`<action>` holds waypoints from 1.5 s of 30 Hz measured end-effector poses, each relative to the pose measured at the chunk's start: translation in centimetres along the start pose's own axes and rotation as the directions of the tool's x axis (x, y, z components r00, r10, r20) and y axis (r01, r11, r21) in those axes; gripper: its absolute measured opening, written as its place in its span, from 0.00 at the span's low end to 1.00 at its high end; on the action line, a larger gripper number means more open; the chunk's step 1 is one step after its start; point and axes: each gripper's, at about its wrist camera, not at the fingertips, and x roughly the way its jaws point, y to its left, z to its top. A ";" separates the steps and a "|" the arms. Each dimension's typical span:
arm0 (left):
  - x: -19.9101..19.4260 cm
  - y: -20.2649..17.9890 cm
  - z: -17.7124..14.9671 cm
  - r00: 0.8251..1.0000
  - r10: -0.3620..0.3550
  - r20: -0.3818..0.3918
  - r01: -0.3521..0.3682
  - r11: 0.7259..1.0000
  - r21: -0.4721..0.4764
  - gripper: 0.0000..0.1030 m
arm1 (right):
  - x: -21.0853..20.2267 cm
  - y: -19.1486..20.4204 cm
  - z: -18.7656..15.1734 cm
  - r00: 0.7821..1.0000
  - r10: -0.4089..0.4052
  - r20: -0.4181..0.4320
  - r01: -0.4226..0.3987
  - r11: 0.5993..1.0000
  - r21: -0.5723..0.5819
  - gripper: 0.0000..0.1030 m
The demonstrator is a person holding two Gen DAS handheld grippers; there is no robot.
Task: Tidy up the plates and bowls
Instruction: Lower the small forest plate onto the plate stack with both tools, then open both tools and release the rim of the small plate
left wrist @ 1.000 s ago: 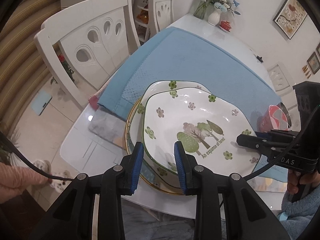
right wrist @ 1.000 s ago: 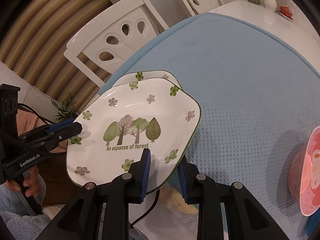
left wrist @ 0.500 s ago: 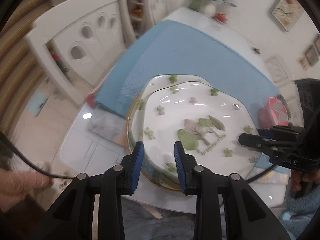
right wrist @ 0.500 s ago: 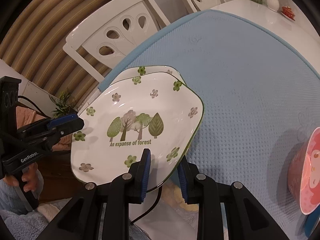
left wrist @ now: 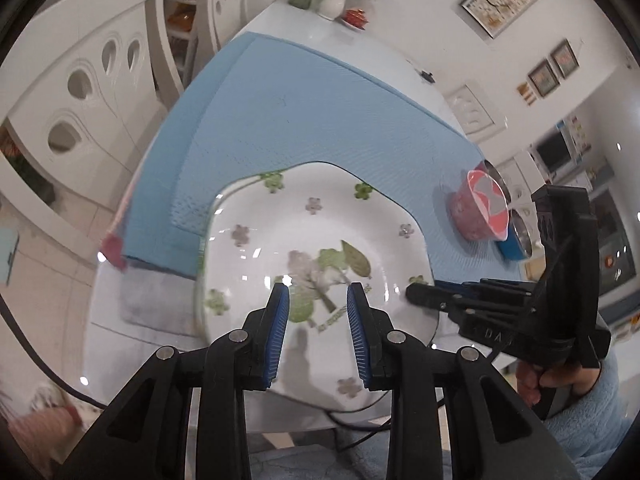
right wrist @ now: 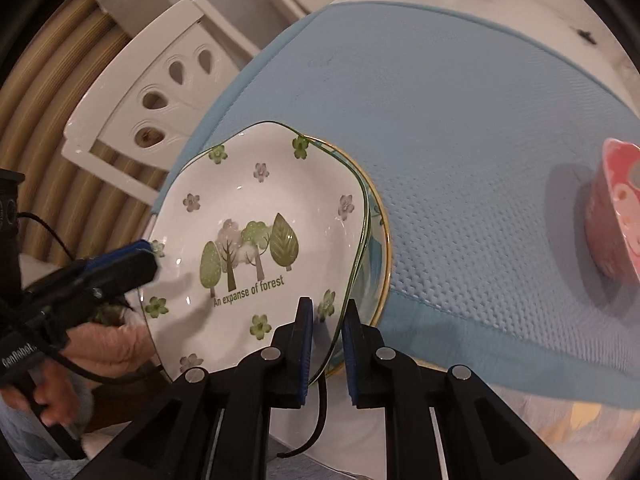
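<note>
White dining table under blue mat, white chairs, right gripper jaws gripping forest plate, left gripper jaws parted.

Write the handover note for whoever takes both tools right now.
Right tool: shut on the rim of the forest-print plate.
Left tool: open, empty, above that plate's left side.
The plate hangs over a gold-rimmed plate at the blue mat's near edge; whether it has landed is unclear.
Pink bowl stands on the mat to the right.
Left: release the plate, then sort the bowl.
</note>
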 end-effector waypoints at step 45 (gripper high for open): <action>-1.8 5.0 -1.7 0.975 -0.121 -0.188 0.146 0.982 0.124 0.33 | -4.7 5.2 -6.4 0.944 -0.292 0.156 0.225 0.912 0.344 0.25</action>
